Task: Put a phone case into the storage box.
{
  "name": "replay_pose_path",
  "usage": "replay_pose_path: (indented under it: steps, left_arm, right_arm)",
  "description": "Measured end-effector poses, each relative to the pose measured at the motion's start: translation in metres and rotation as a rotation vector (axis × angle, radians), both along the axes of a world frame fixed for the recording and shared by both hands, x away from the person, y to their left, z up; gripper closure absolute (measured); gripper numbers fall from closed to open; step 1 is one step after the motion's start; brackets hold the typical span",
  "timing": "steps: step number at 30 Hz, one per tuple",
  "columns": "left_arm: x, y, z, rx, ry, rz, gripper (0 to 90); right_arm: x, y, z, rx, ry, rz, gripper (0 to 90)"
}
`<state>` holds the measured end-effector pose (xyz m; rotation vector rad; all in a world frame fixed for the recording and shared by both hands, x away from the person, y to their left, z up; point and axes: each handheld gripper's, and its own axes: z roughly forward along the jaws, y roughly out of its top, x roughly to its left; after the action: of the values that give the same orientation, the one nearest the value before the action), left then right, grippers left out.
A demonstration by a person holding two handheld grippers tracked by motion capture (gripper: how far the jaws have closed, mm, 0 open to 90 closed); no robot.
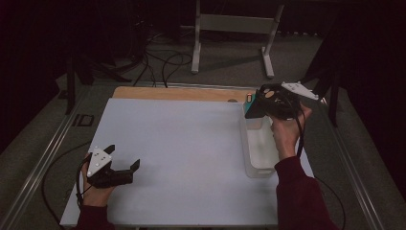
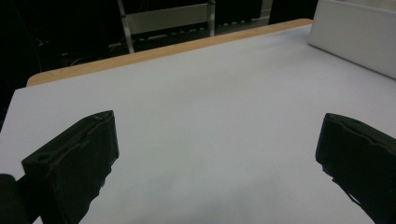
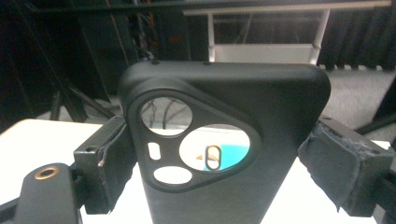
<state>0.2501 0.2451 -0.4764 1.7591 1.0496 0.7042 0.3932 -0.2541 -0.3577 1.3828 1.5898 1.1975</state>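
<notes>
High view: a black phone case [image 1: 256,106] is held up by the right gripper [image 1: 261,103] above the clear bin [image 1: 261,167]; lowering it in seems called for next. Left gripper view: jaws are spread wide over the bare white table [image 2: 210,93], nothing touched. Right gripper view: the case [image 3: 224,140] is pinched between both jaws by its sides.

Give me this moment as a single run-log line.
right gripper: shut on black phone case, above clear plastic bin | left gripper: open, low over white table sheet, holding nothing
</notes>
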Motion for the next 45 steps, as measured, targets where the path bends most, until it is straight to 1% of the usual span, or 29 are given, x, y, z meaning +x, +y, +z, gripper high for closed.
replay_pose_path:
  steps: [2, 3, 6, 10, 12, 13, 15, 20, 21, 22, 24, 26, 27, 29, 30, 32, 33, 34, 35, 36, 37, 38, 39, 40, 41, 42, 43, 44, 45]
  left_arm:
    - [0.000, 0.000, 0.000, -0.001, 0.001, 0.001, 0.0]
    - [0.000, 0.000, 0.000, -0.002, 0.001, 0.001, 0.0]
    - [0.000, 0.000, 0.000, -0.003, 0.000, -0.001, 0.0]
    - [0.000, 0.001, 0.000, -0.007, 0.000, -0.002, 0.0]
    - [0.000, 0.001, 0.001, -0.008, -0.002, -0.002, 0.0]
    - [-0.001, 0.001, 0.001, -0.010, -0.002, -0.002, 0.0]
    - [-0.001, 0.001, 0.001, -0.010, -0.003, -0.003, 0.0]
    - [-0.001, 0.001, 0.001, -0.015, -0.004, -0.003, 0.0]
    - [-0.001, 0.001, 0.001, -0.018, -0.005, -0.002, 0.0]
    - [-0.001, 0.001, 0.001, -0.024, -0.005, -0.003, 0.0]
    - [-0.002, 0.001, 0.002, -0.025, -0.008, -0.006, 0.0]
    - [-0.001, 0.001, 0.002, -0.026, -0.006, -0.006, 0.0]
    - [-0.001, 0.001, 0.002, -0.025, -0.005, -0.006, 0.0]
    - [-0.001, 0.001, 0.002, -0.026, -0.005, -0.007, 0.0]
    - [-0.001, 0.001, 0.002, -0.026, -0.005, -0.006, 0.0]
    - [-0.001, 0.001, 0.002, -0.024, -0.005, -0.008, 0.0]
    - [-0.001, 0.001, 0.002, -0.024, -0.005, -0.008, 0.0]
    - [-0.002, 0.000, 0.002, -0.021, -0.005, -0.009, 0.0]
    - [-0.002, 0.000, 0.002, -0.021, -0.005, -0.009, 0.0]
    - [-0.002, 0.000, 0.002, -0.021, -0.005, -0.009, 0.0]
    - [-0.002, 0.000, 0.002, -0.022, -0.007, -0.010, 0.0]
    - [-0.002, 0.000, 0.002, -0.021, -0.007, -0.009, 0.0]
    - [-0.002, 0.000, 0.002, -0.021, -0.007, -0.008, 0.0]
    - [-0.002, 0.000, 0.002, -0.021, -0.007, -0.008, 0.0]
    - [-0.002, 0.000, 0.002, -0.020, -0.006, -0.008, 0.0]
    - [-0.002, -0.001, 0.002, -0.018, -0.007, -0.008, 0.0]
    - [-0.002, -0.001, 0.002, -0.019, -0.007, -0.008, 0.0]
    - [-0.002, -0.001, 0.002, -0.019, -0.007, -0.008, 0.0]
    - [-0.002, -0.001, 0.003, -0.018, -0.006, -0.009, 0.0]
  right_arm:
    - [0.007, 0.000, -0.007, -0.012, 0.030, -0.010, 15.0]
    - [0.011, 0.001, -0.012, -0.029, 0.048, -0.019, 14.9]
    - [0.020, 0.005, -0.020, -0.073, 0.079, -0.052, 14.8]
    - [0.033, 0.008, -0.034, -0.096, 0.145, -0.062, 14.6]
    - [0.040, 0.010, -0.043, -0.120, 0.182, -0.070, 14.5]
    - [0.043, 0.011, -0.046, -0.122, 0.195, -0.069, 14.4]
    - [0.048, 0.012, -0.052, -0.135, 0.220, -0.085, 14.2]
    - [0.058, 0.012, -0.062, -0.129, 0.275, -0.096, 13.7]
    - [0.061, 0.011, -0.065, -0.126, 0.299, -0.104, 13.7]
    - [0.062, 0.011, -0.067, -0.126, 0.308, -0.110, 13.7]
    - [0.067, 0.011, -0.073, -0.121, 0.349, -0.107, 13.2]
    - [0.069, 0.011, -0.075, -0.122, 0.339, -0.128, 12.7]
    - [0.071, 0.011, -0.075, -0.106, 0.329, -0.131, 10.6]
    - [0.072, 0.009, -0.073, -0.090, 0.324, -0.119, 7.9]
    - [0.072, 0.009, -0.071, -0.089, 0.311, -0.120, 7.5]
    - [0.071, 0.007, -0.065, -0.088, 0.283, -0.103, 7.5]
    - [0.071, 0.007, -0.065, -0.088, 0.283, -0.103, 7.5]
    - [0.070, 0.006, -0.061, -0.091, 0.263, -0.100, 7.5]
    - [0.070, 0.006, -0.061, -0.091, 0.263, -0.100, 7.5]
    - [0.067, 0.003, -0.057, -0.079, 0.247, -0.103, 7.5]
    - [0.067, 0.003, -0.057, -0.079, 0.247, -0.103, 7.5]
    - [0.059, 0.000, -0.056, -0.061, 0.243, -0.082, 7.6]
    - [0.055, 0.000, -0.056, -0.054, 0.243, -0.065, 7.6]
    - [0.055, 0.000, -0.056, -0.054, 0.243, -0.065, 7.6]
    - [0.052, 0.000, -0.056, -0.052, 0.238, -0.050, 7.7]
    - [0.045, 0.000, -0.056, -0.060, 0.227, -0.029, 7.7]
    - [0.041, 0.000, -0.057, -0.061, 0.225, -0.018, 7.7]
    - [0.041, 0.000, -0.057, -0.061, 0.225, -0.018, 7.7]
    - [0.037, 0.000, -0.057, -0.060, 0.223, -0.003, 7.7]
